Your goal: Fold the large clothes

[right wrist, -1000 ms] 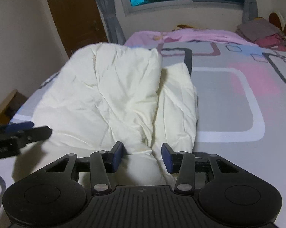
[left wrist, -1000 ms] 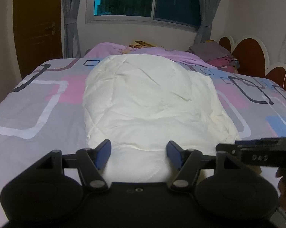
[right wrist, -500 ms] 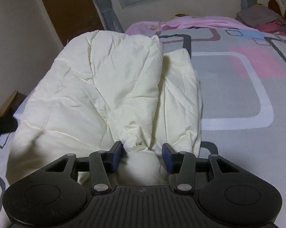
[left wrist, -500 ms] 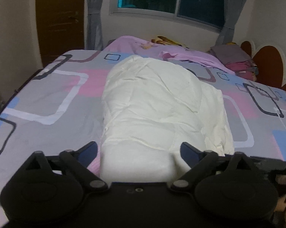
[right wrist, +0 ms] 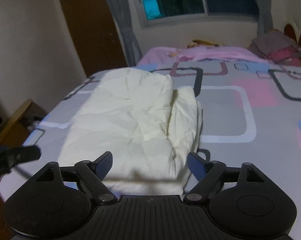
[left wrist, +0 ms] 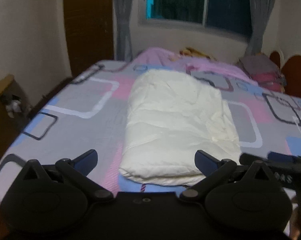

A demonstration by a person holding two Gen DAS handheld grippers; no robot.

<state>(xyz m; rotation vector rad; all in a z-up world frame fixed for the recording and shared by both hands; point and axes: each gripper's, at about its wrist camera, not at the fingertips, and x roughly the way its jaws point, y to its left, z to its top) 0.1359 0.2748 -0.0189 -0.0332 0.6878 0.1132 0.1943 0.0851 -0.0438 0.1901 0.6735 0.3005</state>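
Lying on the patterned bed sheet (left wrist: 74, 118), the folded cream quilt (left wrist: 178, 124) takes the middle of the bed, with its near short end close to the bed's front edge and its far end pointing toward the window (left wrist: 198, 2). It looks thick, puffy and soft, so I judge it is light for its bulk but floppy; it will sag and unfold if it is lifted from only one point. Its smooth cloth may also slip between hard pads. On the side of the quilt toward the headboard (left wrist: 296, 76), a lower layer sticks out from under the top fold, so the stack is not even there. The left gripper (left wrist: 146, 160) has just been opening and stands wide, nothing between its jaws. The right gripper (right wrist: 149, 160) has just been opening too, also empty. A good hold, in my opinion, is at the two near corners, pinching all layers together.
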